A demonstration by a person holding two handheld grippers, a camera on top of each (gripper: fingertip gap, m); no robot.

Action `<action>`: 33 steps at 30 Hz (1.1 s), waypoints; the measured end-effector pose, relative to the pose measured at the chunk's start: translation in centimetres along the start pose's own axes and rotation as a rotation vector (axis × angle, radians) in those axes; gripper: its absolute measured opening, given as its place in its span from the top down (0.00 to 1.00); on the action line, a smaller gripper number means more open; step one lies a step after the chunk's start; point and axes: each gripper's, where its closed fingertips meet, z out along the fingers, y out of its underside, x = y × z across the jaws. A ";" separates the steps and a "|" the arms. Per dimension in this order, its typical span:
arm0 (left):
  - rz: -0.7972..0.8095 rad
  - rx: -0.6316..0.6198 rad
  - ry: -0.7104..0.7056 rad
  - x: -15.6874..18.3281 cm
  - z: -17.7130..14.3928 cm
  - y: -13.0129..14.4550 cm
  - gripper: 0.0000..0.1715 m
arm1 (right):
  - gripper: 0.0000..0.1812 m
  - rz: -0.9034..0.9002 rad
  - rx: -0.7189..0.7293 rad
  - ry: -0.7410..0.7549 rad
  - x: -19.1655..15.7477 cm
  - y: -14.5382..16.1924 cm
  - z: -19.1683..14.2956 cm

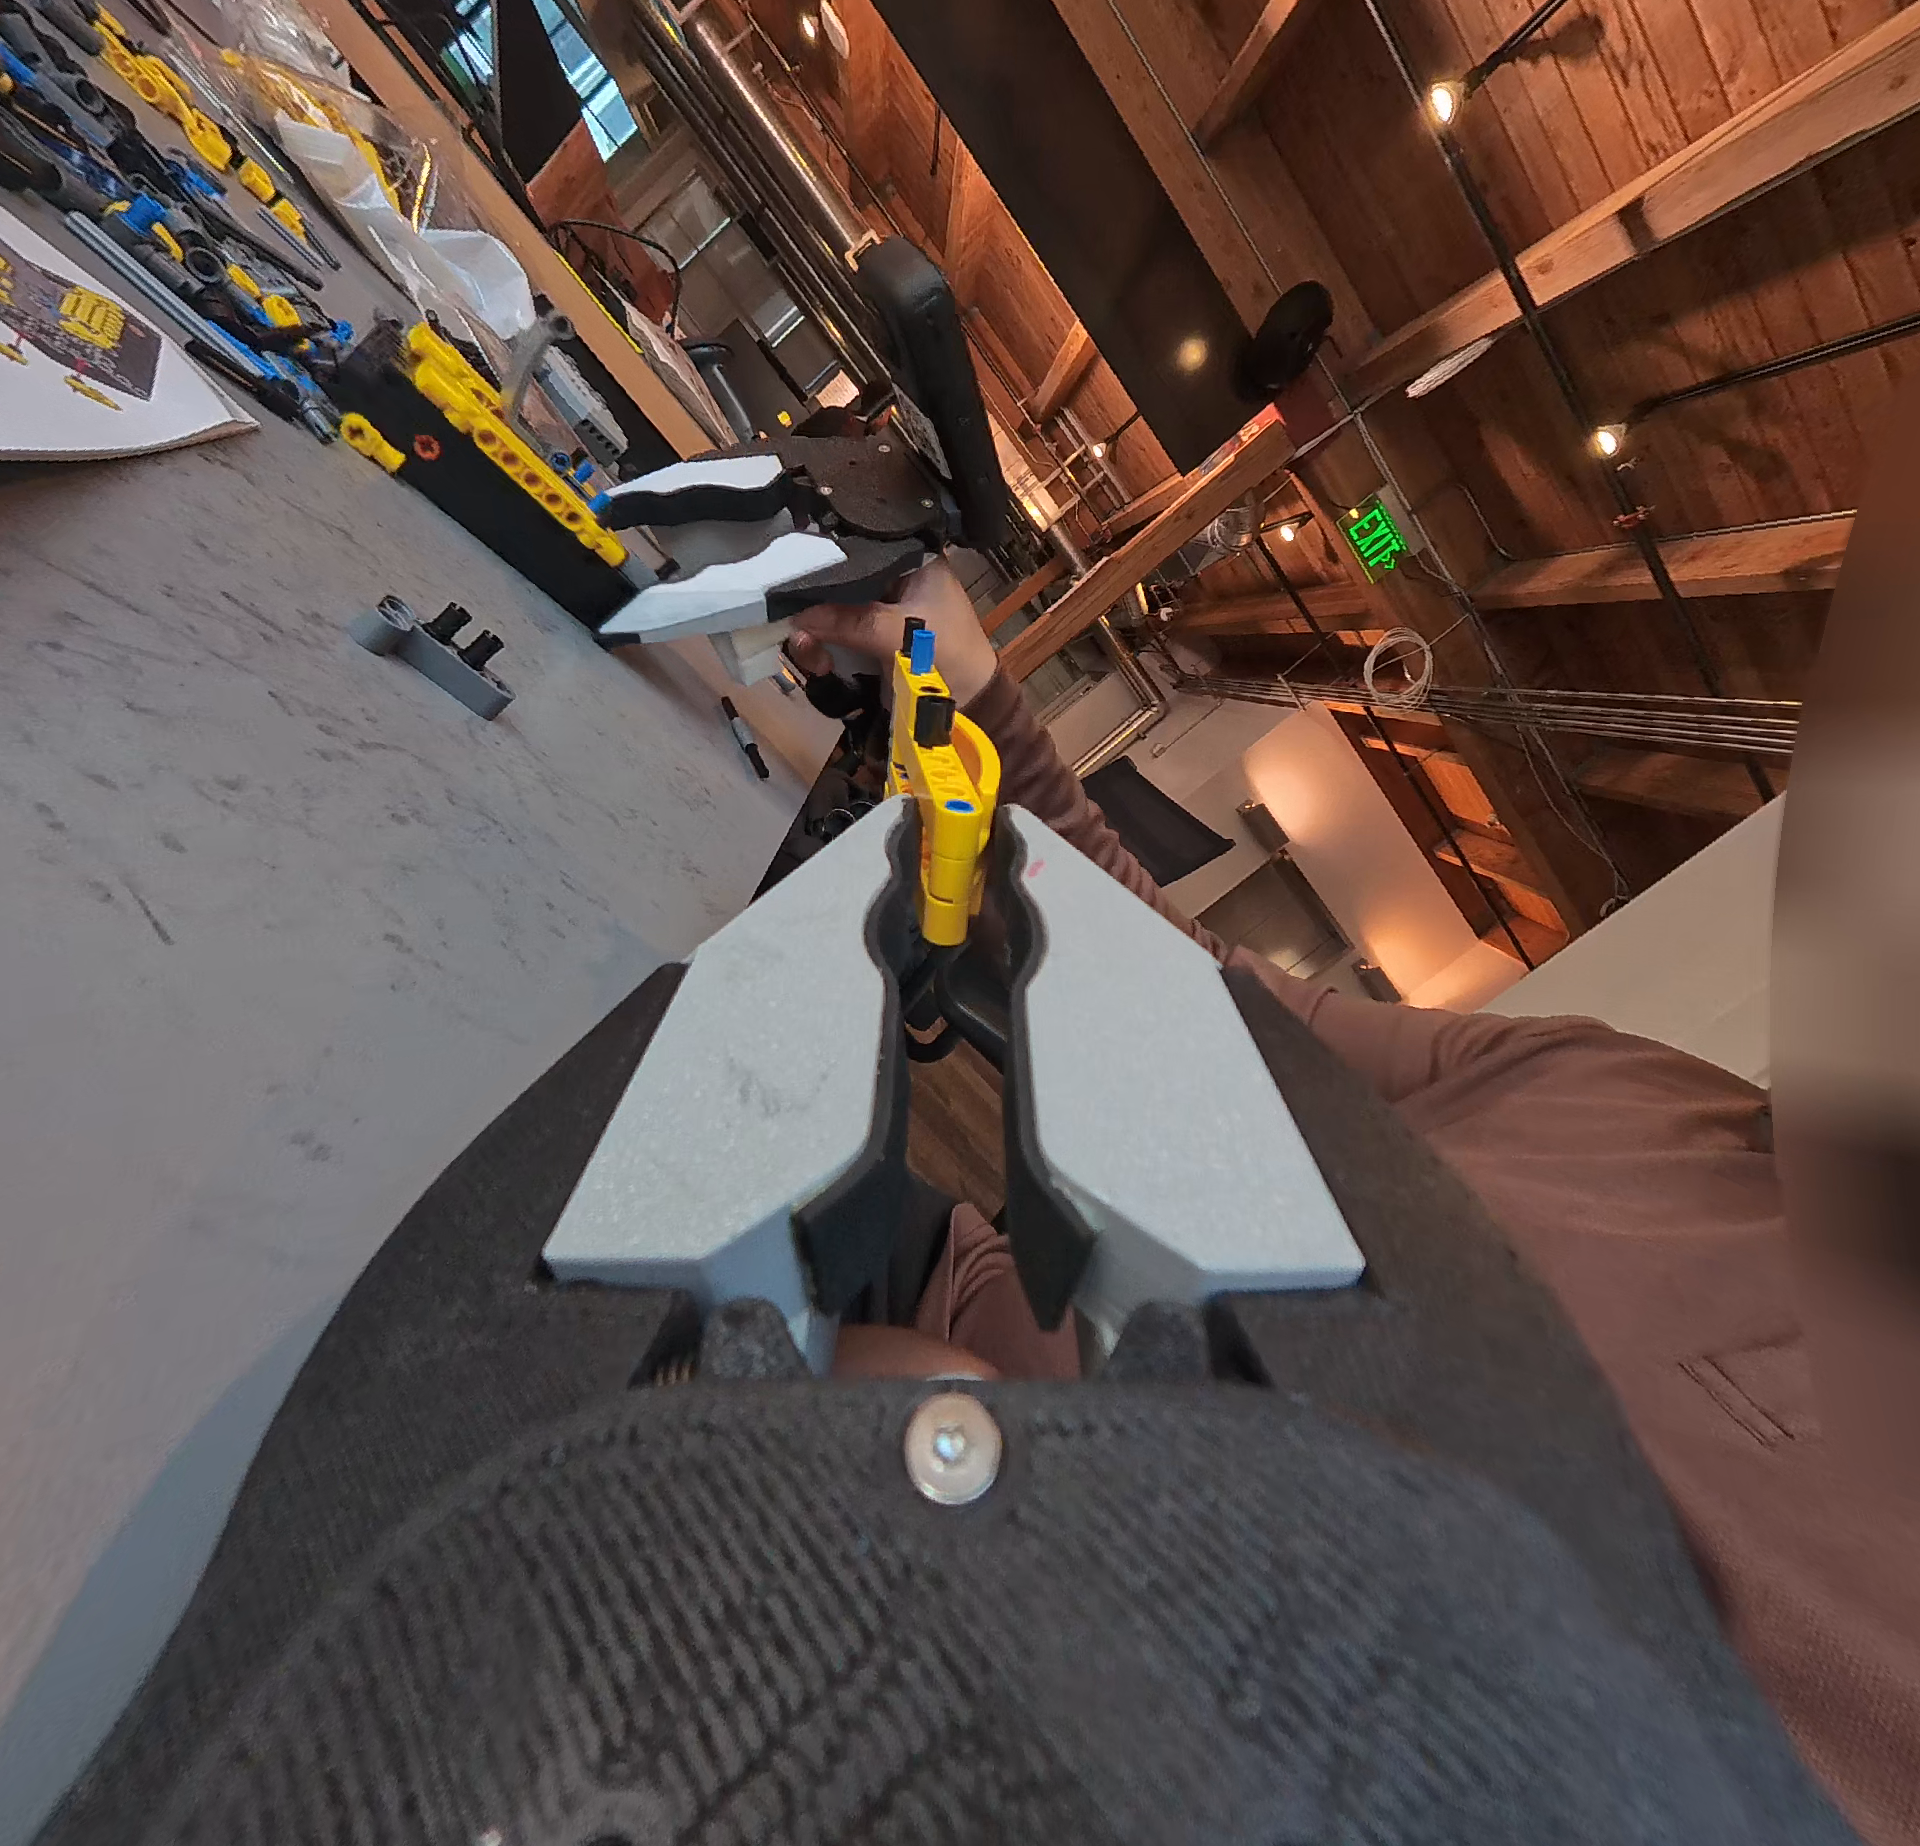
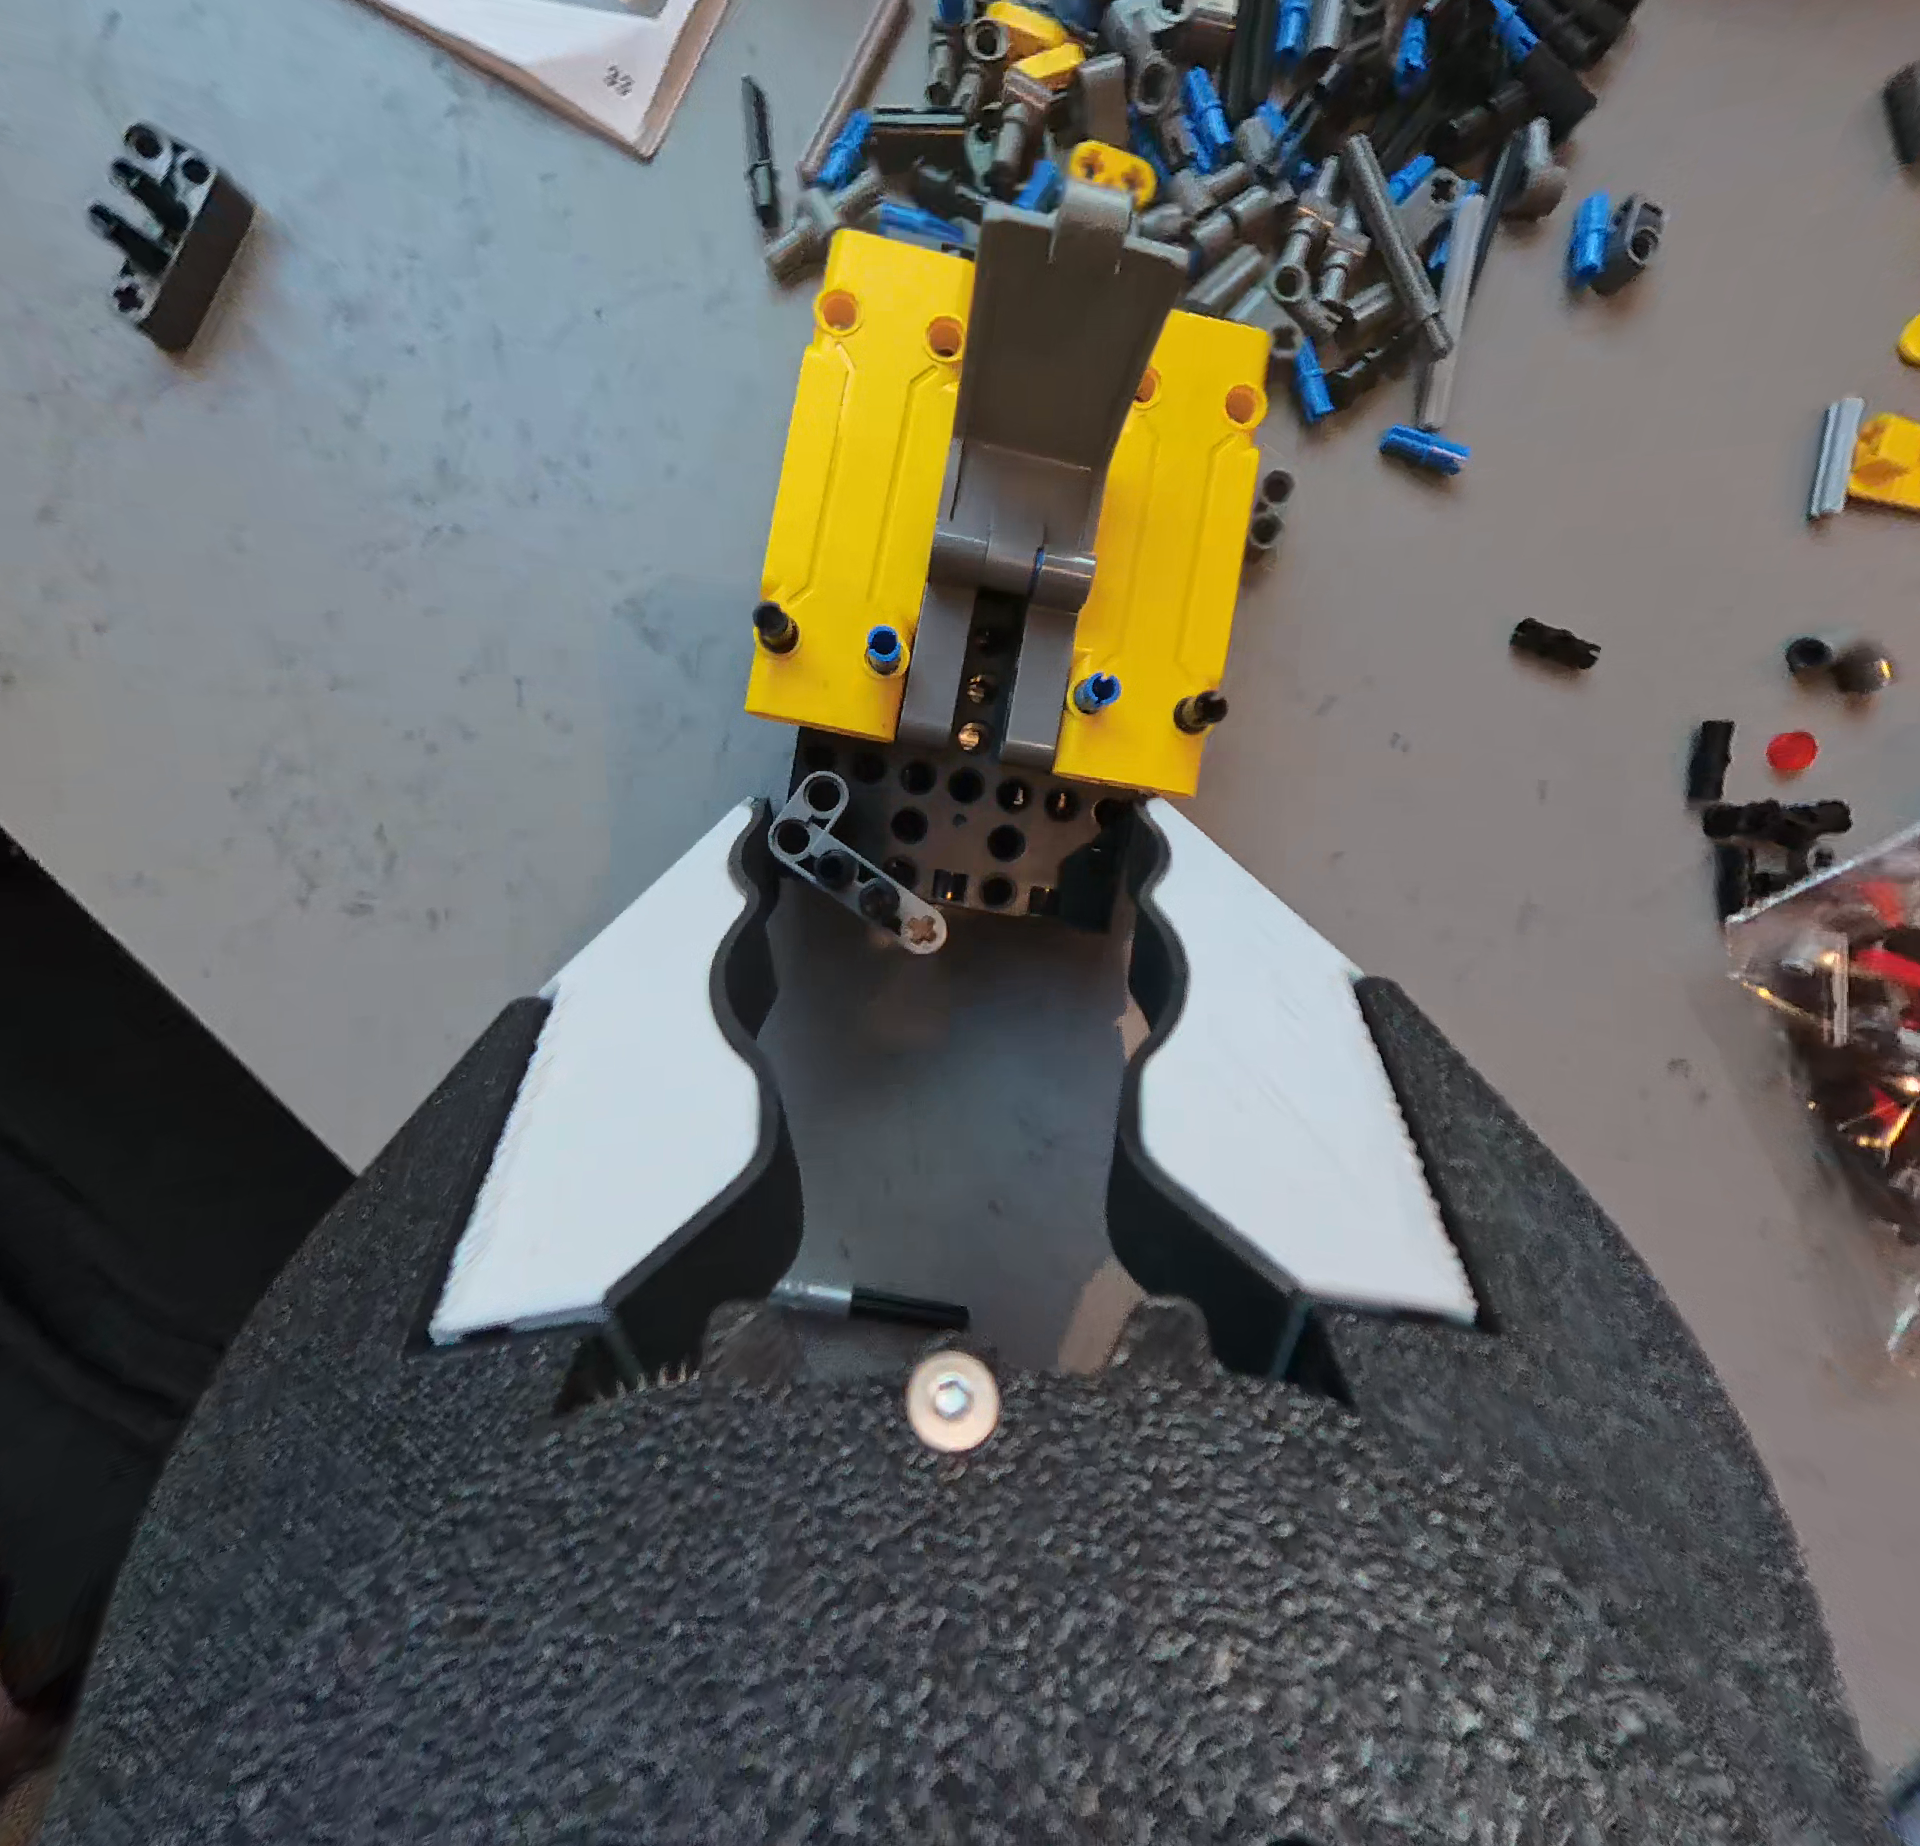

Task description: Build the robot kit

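Observation:
My left gripper [image 1: 951, 820] is shut on a small yellow building piece [image 1: 940, 757] with blue and black pins, held in the air beside the grey table [image 1: 260, 913]. My right gripper [image 2: 948, 830] stands wide, its jaws closed against the sides of the black base of a yellow, grey and black assembly [image 2: 862, 508] that rests on the table. A thin grey lever [image 2: 852, 861] sticks out of that base near the left fingertip. The left wrist view shows the right gripper [image 1: 613, 570] at the near end of the assembly [image 1: 488, 446].
A pile of loose grey, black, blue and yellow pieces [image 2: 1299, 134] lies behind the assembly. An open instruction booklet [image 2: 540, 9], a black block with pins [image 2: 177, 238], a grey beam with black pins [image 1: 436, 643] and a plastic bag of parts [image 2: 1849, 1048] lie around. The table edge [image 2: 208, 1017] runs at the lower left. One gripper's finger ends stand about 25 centimeters off the other's.

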 end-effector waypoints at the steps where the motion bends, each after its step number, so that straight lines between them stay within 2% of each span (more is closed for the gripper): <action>1: 0.001 -0.001 0.000 0.0 0.0 0.0 0.94 | 0.63 -0.041 -0.002 -0.016 -0.2 0.2 -0.1; 5: 0.000 -0.007 0.001 0.0 0.2 0.2 0.94 | 0.63 -0.216 -0.007 -0.076 -1.6 0.8 -0.8; 8: -0.003 -0.012 0.000 -0.1 0.3 0.4 0.94 | 0.63 -0.276 -0.010 -0.072 -2.0 0.8 -1.0; 12: -0.003 -0.014 -0.003 -0.1 0.4 0.5 0.94 | 0.63 -0.301 -0.011 -0.065 -2.1 0.6 -1.2; 17: -0.005 -0.006 -0.006 -0.2 0.2 0.3 0.94 | 0.63 -0.309 0.055 -0.087 -2.6 0.2 -3.0; 20: -0.003 -0.010 -0.003 -0.1 0.2 0.3 0.94 | 0.63 -0.318 0.062 -0.063 -1.9 1.2 -4.2; 23: 0.005 -0.009 -0.002 0.0 0.1 0.3 0.94 | 0.69 -0.298 0.077 -0.067 -0.9 2.9 -5.3; 26: -0.005 -0.008 -0.005 -0.2 0.1 0.3 0.94 | 0.79 -0.358 0.068 -0.117 -1.4 4.5 -6.0; 33: -0.006 -0.024 -0.012 -0.5 0.6 0.8 0.94 | 0.85 -0.485 0.003 -0.150 -3.3 5.5 -5.1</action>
